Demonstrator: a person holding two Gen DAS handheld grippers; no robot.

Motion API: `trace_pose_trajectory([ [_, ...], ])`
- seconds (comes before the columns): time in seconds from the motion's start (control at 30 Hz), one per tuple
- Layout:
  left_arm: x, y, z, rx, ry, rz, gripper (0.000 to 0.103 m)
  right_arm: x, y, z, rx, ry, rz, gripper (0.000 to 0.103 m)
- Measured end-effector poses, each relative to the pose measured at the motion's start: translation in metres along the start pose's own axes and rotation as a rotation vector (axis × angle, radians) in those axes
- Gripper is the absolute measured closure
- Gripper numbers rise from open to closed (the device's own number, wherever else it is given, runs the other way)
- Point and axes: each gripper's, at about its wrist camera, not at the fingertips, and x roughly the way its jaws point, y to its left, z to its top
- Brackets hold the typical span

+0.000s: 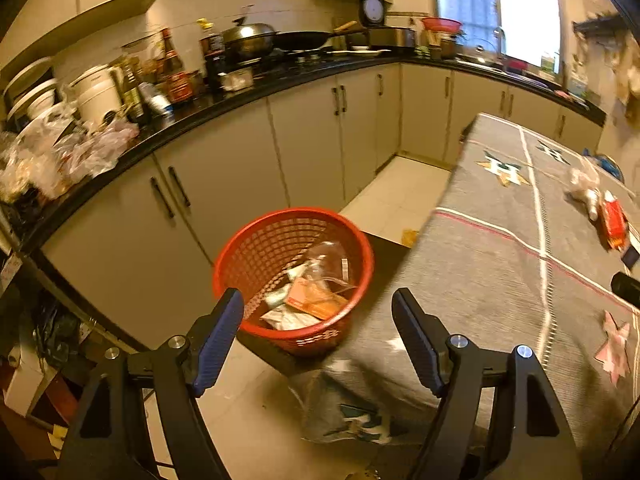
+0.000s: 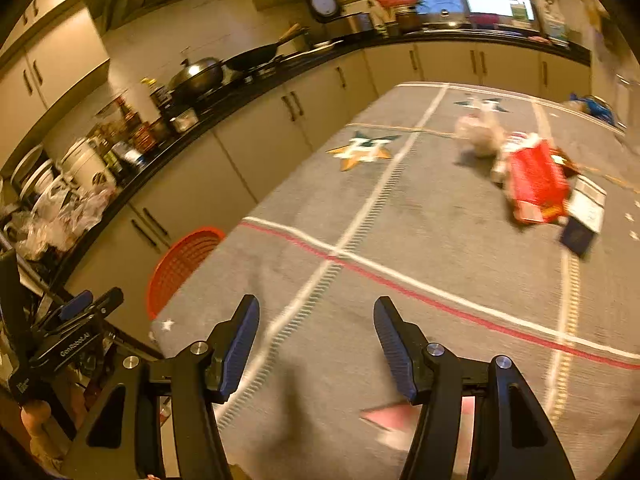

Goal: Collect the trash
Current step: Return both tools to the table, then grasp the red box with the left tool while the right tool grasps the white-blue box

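Orange basket (image 1: 294, 276) beside table edge (image 1: 430, 216), right gripper (image 2: 316, 344) empty over cloth

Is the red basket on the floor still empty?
No. In the left wrist view the red basket already holds trash: a clear plastic wrapper and an orange packet.

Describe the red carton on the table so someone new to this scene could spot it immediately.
Start at the grey patterned tablecloth covering the table in the kitchen. Towards its far right lies a small cluster of litter; the red carton is in the middle, between a crumpled pale bag and a dark blue booklet. It is the only bright red, boxy piece there.
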Motion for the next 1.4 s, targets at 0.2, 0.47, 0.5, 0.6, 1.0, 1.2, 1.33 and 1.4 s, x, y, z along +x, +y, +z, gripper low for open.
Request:
trace_pose_trajectory([
  [0.2, -0.003, -0.042, 0.002, 0.079, -0.002, -0.085, 0.027, -0.030, -0.068, 0.002, 0.079, -0.038, -0.099, 0.036],
  [0.47, -0.001, -0.101, 0.016, 0.105, 0.052, -0.261, 0.027, -0.045, -0.161, 0.037, 0.260, -0.093, -0.280, 0.031],
  [0.5, -0.003, -0.111, 0.019, 0.115, 0.043, -0.278, 0.027, -0.041, -0.167, 0.043, 0.270, -0.090, -0.293, 0.031],
  [0.6, -0.007, -0.139, 0.031, 0.156, 0.012, -0.325, 0.027, -0.023, -0.178, 0.059, 0.295, -0.071, -0.303, 0.031],
  [1.0, 0.014, -0.270, 0.066, 0.312, 0.014, -0.528, 0.028, 0.009, -0.188, 0.067, 0.240, -0.057, -0.379, 0.052],
  [1.2, 0.049, -0.342, 0.072, 0.366, 0.110, -0.589, 0.032, 0.001, -0.204, 0.063, 0.276, -0.073, -0.364, 0.056],
  [1.33, 0.073, -0.369, 0.075, 0.360, 0.175, -0.598, 0.052, 0.000, -0.207, 0.063, 0.285, -0.083, -0.350, 0.057],
  [1.4, 0.088, -0.374, 0.080, 0.321, 0.211, -0.619, 0.053, -0.001, -0.210, 0.063, 0.294, -0.083, -0.341, 0.056],
])
